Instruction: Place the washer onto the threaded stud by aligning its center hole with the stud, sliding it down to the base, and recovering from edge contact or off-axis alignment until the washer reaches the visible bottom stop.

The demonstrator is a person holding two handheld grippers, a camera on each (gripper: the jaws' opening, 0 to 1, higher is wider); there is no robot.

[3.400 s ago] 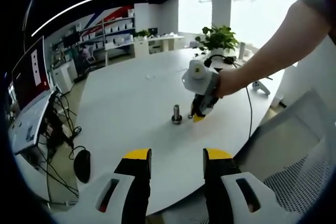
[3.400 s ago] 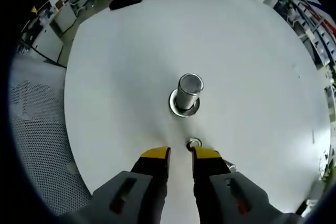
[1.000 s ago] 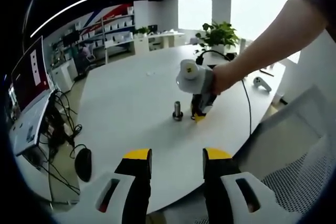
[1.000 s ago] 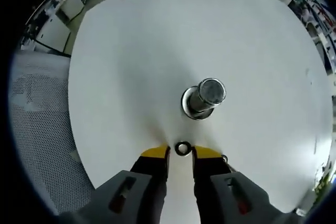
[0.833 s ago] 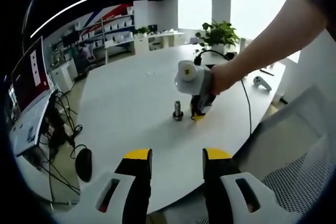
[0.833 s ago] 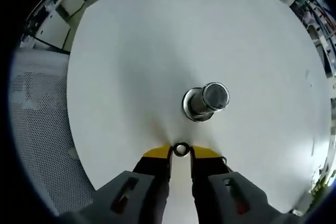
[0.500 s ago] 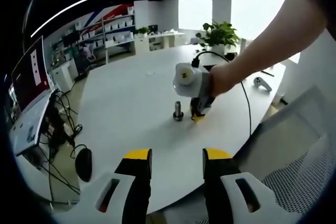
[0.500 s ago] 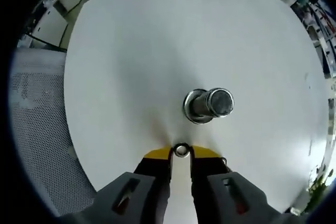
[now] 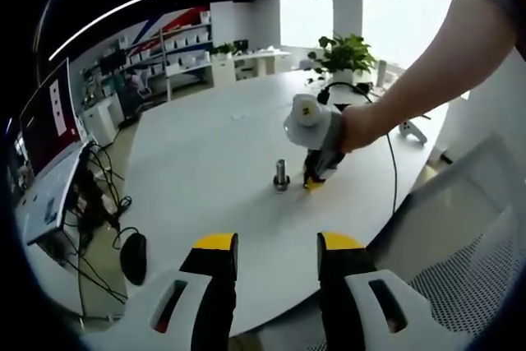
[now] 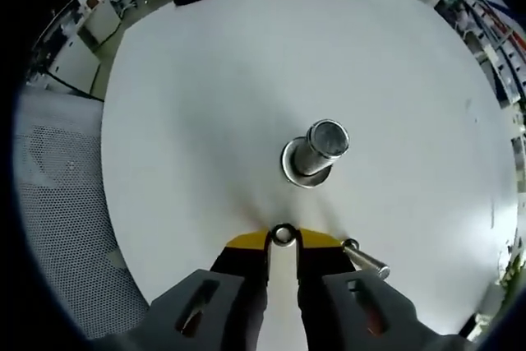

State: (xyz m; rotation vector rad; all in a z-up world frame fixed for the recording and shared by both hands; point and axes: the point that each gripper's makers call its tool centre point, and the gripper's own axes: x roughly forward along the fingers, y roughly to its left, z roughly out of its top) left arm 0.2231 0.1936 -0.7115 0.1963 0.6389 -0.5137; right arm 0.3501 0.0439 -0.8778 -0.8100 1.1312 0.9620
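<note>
Steel, thin and rigid: we judge the small silver ring washer (image 10: 283, 234) light and slippery, best held by its rim. The right gripper (image 10: 282, 240) pinches it edgewise near the upright threaded metal stud (image 10: 316, 150) on the white round table (image 10: 205, 104). The left gripper (image 9: 277, 246) hangs back, jaws apart.

Bright open office: round white table (image 9: 205, 162), mesh chair (image 9: 468, 260), potted plant (image 9: 341, 57), shelving, large windows (image 9: 394, 6).

1 stud (image 10: 315, 152), 1 washer (image 10: 283, 234), 1 bolt (image 10: 366, 259)
</note>
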